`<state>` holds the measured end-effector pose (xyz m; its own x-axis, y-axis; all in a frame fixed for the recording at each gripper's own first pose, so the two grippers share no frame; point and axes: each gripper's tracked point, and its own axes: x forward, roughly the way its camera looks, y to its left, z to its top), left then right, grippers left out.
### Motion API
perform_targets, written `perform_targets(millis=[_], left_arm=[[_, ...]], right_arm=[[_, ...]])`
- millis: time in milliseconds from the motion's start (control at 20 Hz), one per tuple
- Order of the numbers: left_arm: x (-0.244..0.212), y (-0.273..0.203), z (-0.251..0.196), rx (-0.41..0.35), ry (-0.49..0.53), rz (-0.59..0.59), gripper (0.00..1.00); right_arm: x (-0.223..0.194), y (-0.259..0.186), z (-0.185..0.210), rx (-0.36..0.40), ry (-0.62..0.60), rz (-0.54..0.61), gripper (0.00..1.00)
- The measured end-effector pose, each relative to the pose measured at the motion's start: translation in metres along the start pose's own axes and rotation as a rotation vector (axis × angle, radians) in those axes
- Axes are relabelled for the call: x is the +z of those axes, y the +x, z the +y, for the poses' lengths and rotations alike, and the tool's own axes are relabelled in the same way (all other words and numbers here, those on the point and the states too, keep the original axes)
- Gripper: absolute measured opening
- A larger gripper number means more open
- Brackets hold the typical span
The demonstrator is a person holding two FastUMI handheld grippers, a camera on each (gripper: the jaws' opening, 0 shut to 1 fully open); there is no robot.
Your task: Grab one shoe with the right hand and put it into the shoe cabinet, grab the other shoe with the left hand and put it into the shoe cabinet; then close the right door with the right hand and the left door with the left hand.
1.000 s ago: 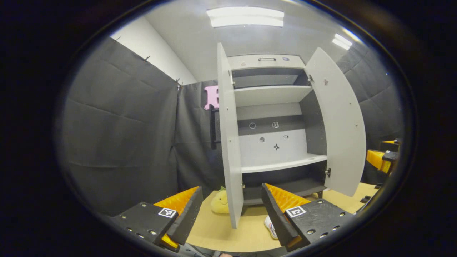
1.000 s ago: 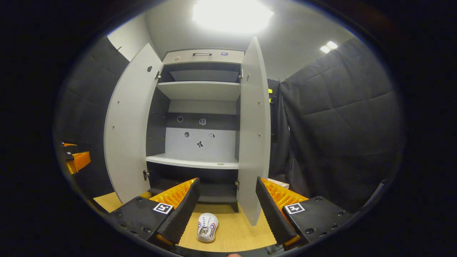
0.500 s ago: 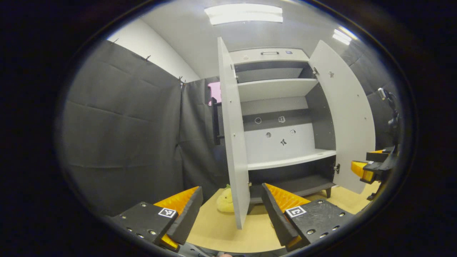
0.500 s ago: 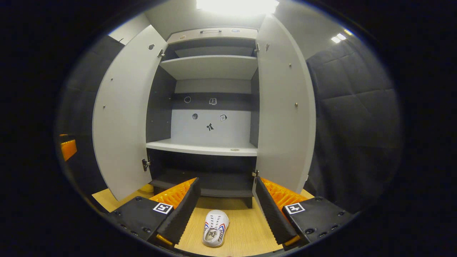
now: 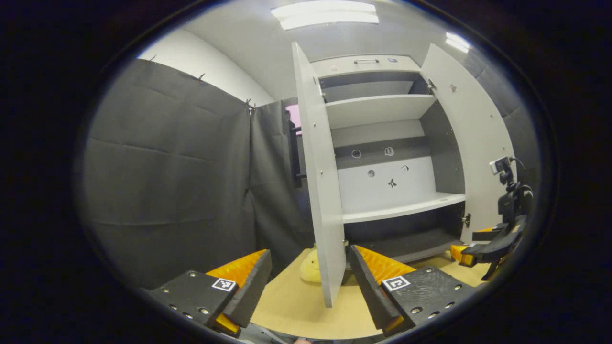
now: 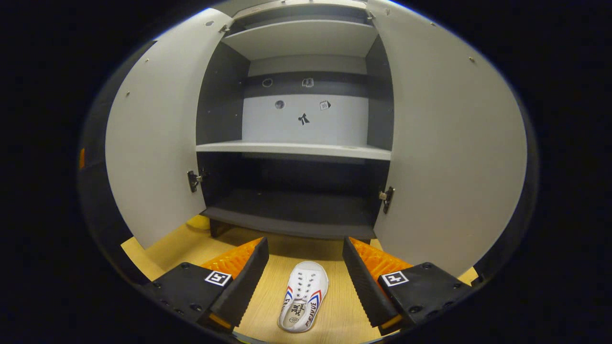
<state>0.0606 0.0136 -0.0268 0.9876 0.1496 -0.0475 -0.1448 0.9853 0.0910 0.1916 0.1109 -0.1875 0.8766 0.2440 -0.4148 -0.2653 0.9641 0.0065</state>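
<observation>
Hovering w/ jaws wide, right gripper [image 6: 303, 282] framing a white sneaker [image 6: 304, 303] lying on the wood floor [image 6: 162, 251] just in front of the open shoe cabinet [image 6: 291, 149], left gripper [image 5: 306, 286] also gaping wide, facing the left door [image 5: 321, 181] edge, yellow plush toy [image 5: 310, 270] sitting behind it.

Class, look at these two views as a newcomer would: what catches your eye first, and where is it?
The tall shoe cabinet with both doors swung wide and bare shelves. On the wooden floor before it, a white shoe lies between the open right gripper fingers. A yellow plush toy peeks from behind the left door.
</observation>
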Motion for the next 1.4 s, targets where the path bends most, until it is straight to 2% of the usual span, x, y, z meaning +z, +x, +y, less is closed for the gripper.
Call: perform_targets(millis=[250, 550, 600, 650, 750, 850, 950, 1000, 1100, 1200, 1300, 1350, 1400], left_arm=[[-0.007, 0.003, 0.005, 0.044, 0.014, 0.025, 1.0], [-0.017, -0.005, 0.021, 0.098, 0.017, 0.061, 1.0], [-0.019, -0.007, 0.023, 0.102, 0.016, 0.071, 0.94], [-0.02, -0.008, 0.026, 0.109, 0.017, 0.08, 0.94], [-0.018, -0.01, 0.031, 0.126, 0.015, 0.083, 0.94], [-0.015, -0.018, 0.037, 0.145, 0.009, 0.067, 0.94], [-0.019, -0.022, 0.041, 0.154, 0.007, 0.077, 0.94], [-0.02, -0.022, 0.043, 0.159, 0.01, 0.078, 1.0], [-0.016, -0.024, 0.049, 0.169, 0.012, 0.07, 1.0], [-0.015, -0.025, 0.05, 0.169, 0.011, 0.065, 1.0], [-0.016, -0.025, 0.049, 0.162, 0.016, 0.065, 1.0], [-0.015, -0.024, 0.049, 0.16, 0.019, 0.064, 1.0], [-0.014, -0.024, 0.05, 0.159, 0.022, 0.061, 1.0]], right_arm=[[-0.053, 0.034, 0.012, 0.041, -0.01, 0.155, 0.98], [-0.113, 0.055, 0.028, 0.078, -0.018, 0.319, 0.98], [-0.122, 0.057, 0.03, 0.083, -0.017, 0.344, 0.98], [-0.131, 0.06, 0.034, 0.089, -0.017, 0.373, 0.98], [-0.148, 0.065, 0.037, 0.09, -0.023, 0.424, 0.93], [-0.16, 0.069, 0.038, 0.079, -0.036, 0.459, 0.93], [-0.165, 0.075, 0.037, 0.063, -0.057, 0.471, 0.85], [-0.167, 0.076, 0.037, 0.056, -0.065, 0.481, 0.82], [-0.17, 0.081, 0.033, 0.028, -0.092, 0.496, 0.77], [-0.171, 0.081, 0.032, 0.007, -0.131, 0.503, 0.66], [-0.178, 0.086, 0.026, -0.02, -0.209, 0.499, 0.66], [-0.171, 0.074, 0.022, -0.036, -0.225, 0.495, 0.51], [-0.169, 0.081, 0.023, -0.039, -0.216, 0.491, 0.42]])
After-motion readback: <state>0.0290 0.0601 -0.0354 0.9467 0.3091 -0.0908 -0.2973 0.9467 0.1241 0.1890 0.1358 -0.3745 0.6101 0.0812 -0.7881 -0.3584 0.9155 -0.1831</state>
